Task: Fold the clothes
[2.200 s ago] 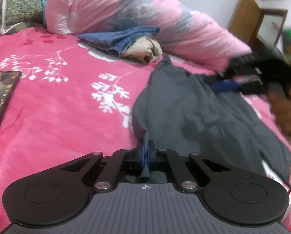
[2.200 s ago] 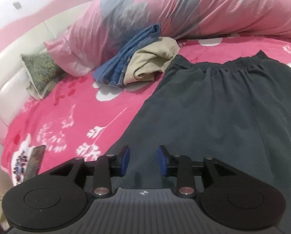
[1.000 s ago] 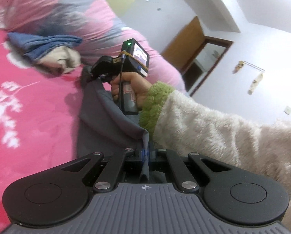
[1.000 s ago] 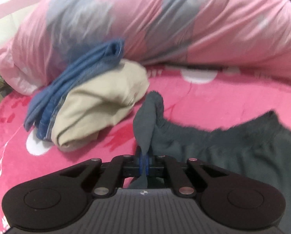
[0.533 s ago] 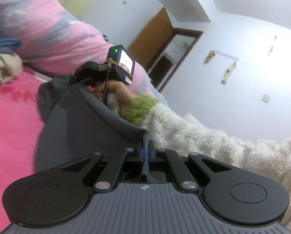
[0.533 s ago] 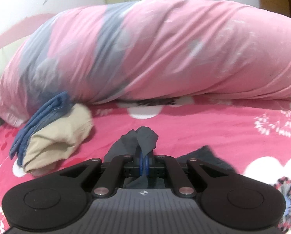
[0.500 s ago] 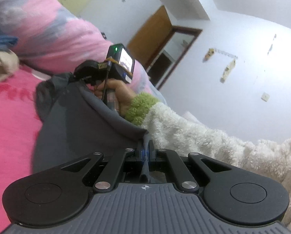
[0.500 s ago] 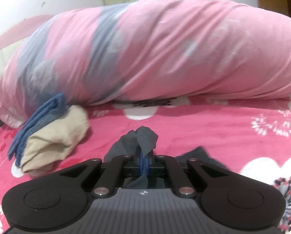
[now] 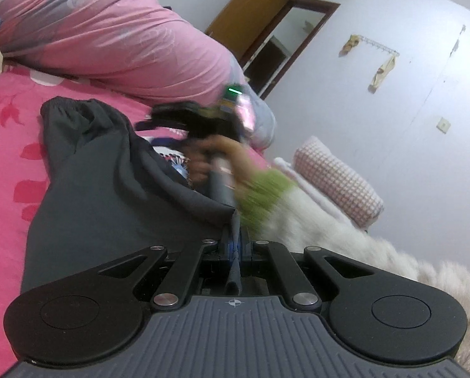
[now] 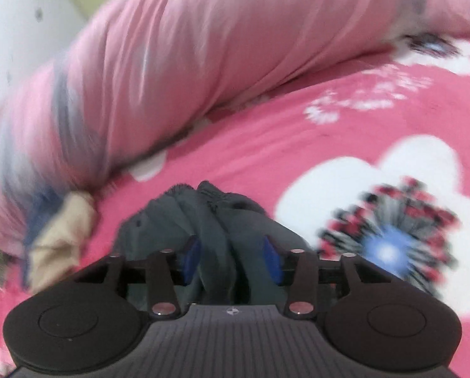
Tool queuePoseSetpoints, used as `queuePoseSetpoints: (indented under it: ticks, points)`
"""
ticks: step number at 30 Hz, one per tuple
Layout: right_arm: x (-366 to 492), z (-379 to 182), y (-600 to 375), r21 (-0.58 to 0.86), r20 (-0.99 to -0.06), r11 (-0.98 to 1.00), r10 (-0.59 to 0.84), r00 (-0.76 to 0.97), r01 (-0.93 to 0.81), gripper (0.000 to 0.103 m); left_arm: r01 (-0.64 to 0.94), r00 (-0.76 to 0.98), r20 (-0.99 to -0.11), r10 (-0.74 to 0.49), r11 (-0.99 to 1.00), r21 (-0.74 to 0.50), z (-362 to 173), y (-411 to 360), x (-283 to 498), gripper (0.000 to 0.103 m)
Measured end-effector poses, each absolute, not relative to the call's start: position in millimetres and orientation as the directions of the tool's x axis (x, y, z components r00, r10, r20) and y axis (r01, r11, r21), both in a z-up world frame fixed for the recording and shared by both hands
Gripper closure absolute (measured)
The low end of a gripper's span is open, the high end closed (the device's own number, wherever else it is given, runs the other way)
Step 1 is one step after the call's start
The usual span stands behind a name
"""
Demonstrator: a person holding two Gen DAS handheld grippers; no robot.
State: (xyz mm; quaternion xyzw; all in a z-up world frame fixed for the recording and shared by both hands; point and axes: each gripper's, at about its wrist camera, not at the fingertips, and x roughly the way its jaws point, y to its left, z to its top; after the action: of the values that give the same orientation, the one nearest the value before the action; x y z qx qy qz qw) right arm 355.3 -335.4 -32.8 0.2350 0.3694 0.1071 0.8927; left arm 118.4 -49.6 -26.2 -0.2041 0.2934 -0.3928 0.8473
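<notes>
Left gripper (image 9: 235,245) clamped on dark grey trousers (image 9: 102,195), spread across pink bedspread (image 9: 5,163). Right gripper (image 10: 231,263) opening, pads clear of bunched cloth between. Rolled pink duvet (image 10: 172,63) behind; folded clothes (image 10: 58,239) at its left end.

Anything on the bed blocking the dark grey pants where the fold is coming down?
Nothing visible does. The dark grey pants lie on bare pink bedspread; the folded clothes sit off to the side. Left gripper grips the fabric; right gripper jaws are opening around it.
</notes>
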Motion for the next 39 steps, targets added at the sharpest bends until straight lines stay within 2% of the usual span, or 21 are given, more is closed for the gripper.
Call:
queuePoseSetpoints:
  ticks: [7,11,14,16,18,22,24,28,29,33,39]
  points:
    - [193.1,6.9,-435.4,0.643,-0.484,0.766,0.405,0.776,0.001,0.053,0.563,0.455,-0.393,-0.799,0.600,-0.568,3.2,-79.6,132.0,0.103]
    - [80.2,-21.8,-463.7,0.766,-0.378,0.643,0.433,0.819,0.013,0.053,0.574,0.372,-0.452,-0.811,0.584,-0.574,6.4,-123.8,147.0,0.103]
    - [16.2,-45.2,-474.2,0.812,-0.316,0.583,0.395,0.862,0.031,0.053,0.557,0.314,-0.508,-0.802,0.589,-0.586,-4.4,-170.9,165.2,0.103]
    - [-8.8,-56.7,-479.3,0.820,-0.301,0.570,0.349,0.888,0.054,0.053,0.539,0.280,-0.541,-0.793,0.597,-0.594,-13.9,-200.9,177.6,0.103]
    - [-23.4,-65.2,-479.9,0.804,-0.305,0.588,0.283,0.909,0.086,0.053,0.545,0.294,-0.585,-0.756,0.635,-0.548,-27.6,-231.0,188.2,0.103]
    - [-31.8,-79.6,-479.8,0.745,-0.344,0.647,0.166,0.924,0.161,0.053,0.537,0.272,-0.640,-0.718,0.666,-0.518,-52.4,-275.0,202.8,0.103]
    - [-32.5,-89.2,-482.6,0.748,-0.356,0.636,0.145,0.923,0.189,0.053,0.532,0.255,-0.660,-0.707,0.672,-0.515,-62.5,-289.7,206.3,0.103]
    - [-35.3,-98.9,-489.5,0.774,-0.312,0.613,0.153,0.938,0.158,0.053,0.523,0.202,-0.683,-0.702,0.667,-0.531,-78.2,-305.8,209.3,0.102]
    - [-34.6,-101.3,-491.6,0.782,-0.307,0.603,0.155,0.939,0.156,0.053,0.507,0.187,-0.686,-0.703,0.667,-0.546,-83.3,-306.9,211.6,0.099]
    - [-36.1,-108.5,-497.2,0.812,-0.283,0.566,0.170,0.944,0.141,0.054,0.434,0.138,-0.638,-0.757,0.625,-0.649,-92.2,-299.7,215.4,0.075]
    - [-39.9,-111.5,-498.9,0.826,-0.247,0.553,0.185,0.951,0.107,0.053,0.458,0.202,-0.478,-0.855,0.513,-0.726,-44.1,-243.6,188.2,0.064]
